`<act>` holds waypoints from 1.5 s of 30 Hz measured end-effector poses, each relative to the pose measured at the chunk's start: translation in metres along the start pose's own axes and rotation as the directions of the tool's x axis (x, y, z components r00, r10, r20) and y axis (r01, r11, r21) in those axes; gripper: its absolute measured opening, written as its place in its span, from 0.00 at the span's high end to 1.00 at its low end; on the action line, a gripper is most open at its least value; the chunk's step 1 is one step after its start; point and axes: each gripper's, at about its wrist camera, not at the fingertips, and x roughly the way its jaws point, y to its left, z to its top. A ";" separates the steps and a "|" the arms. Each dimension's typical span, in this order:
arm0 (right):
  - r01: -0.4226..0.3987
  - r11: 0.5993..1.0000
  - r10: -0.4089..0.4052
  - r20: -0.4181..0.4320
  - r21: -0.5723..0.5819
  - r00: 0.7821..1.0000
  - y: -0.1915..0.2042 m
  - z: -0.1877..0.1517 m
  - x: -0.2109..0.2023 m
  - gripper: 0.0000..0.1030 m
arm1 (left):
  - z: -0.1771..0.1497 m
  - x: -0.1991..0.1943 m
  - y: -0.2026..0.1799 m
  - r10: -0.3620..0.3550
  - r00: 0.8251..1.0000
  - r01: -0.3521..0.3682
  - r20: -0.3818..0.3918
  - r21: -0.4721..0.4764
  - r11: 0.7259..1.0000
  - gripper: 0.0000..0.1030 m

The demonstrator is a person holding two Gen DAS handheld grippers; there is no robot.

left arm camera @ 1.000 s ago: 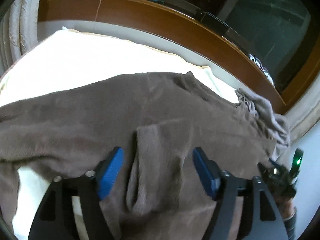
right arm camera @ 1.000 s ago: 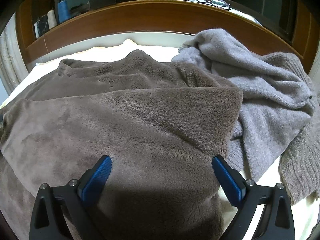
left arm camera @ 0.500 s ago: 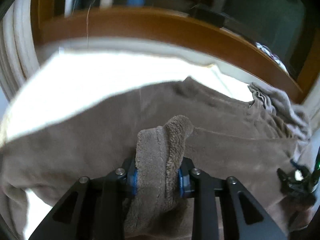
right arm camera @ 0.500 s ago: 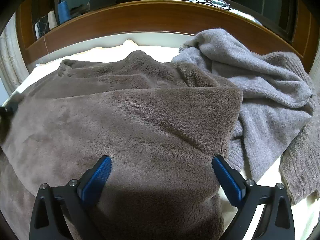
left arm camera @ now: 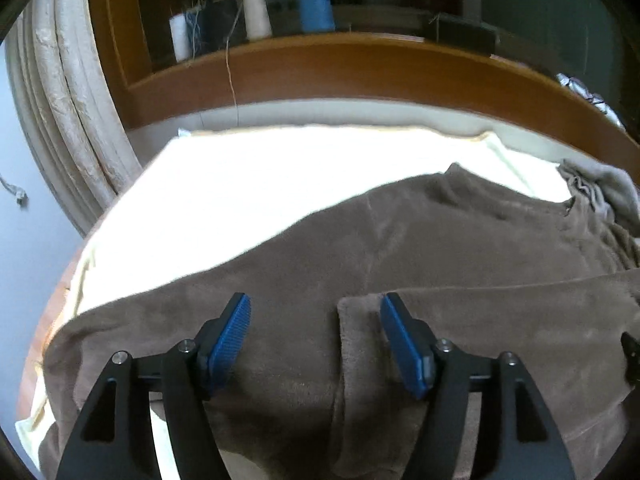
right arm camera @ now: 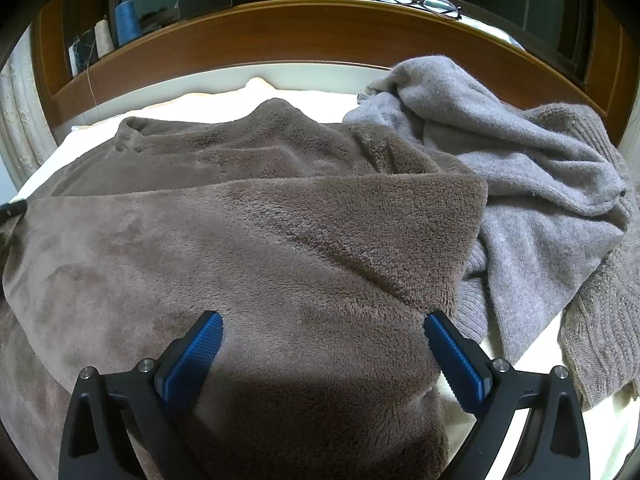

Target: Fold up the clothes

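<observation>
Brown fleece top [left arm camera: 400,248] lies spread on a cream sheet [left arm camera: 248,184] over the bed, reaching from the sheet's left side to the pile of knitwear on the right. On the far left a pale curtain [left arm camera: 68,112] hangs beside the wooden headboard shelf [left arm camera: 360,68], where thread spools [left arm camera: 256,12] stand. The left gripper [left arm camera: 315,336] hovers over the fleece with its jaws wide open and nothing between them; a folded sleeve edge lies just under its right blue pad. Further right, a large flap of the fleece [right arm camera: 280,248] is folded across the body of the garment. The right gripper [right arm camera: 322,350] hangs above that flap, jaws also spread wide and empty. Beside the fleece's right edge, touching it, a grey sweater [right arm camera: 520,184] is heaped. Glasses [right arm camera: 416,0] rest on the shelf above.
</observation>
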 end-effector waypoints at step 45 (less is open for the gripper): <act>-0.232 0.962 0.236 0.014 -0.145 0.972 0.086 -0.012 -0.059 0.01 | -0.192 -0.085 0.165 -0.209 0.977 0.160 0.031 -0.756 0.635 0.22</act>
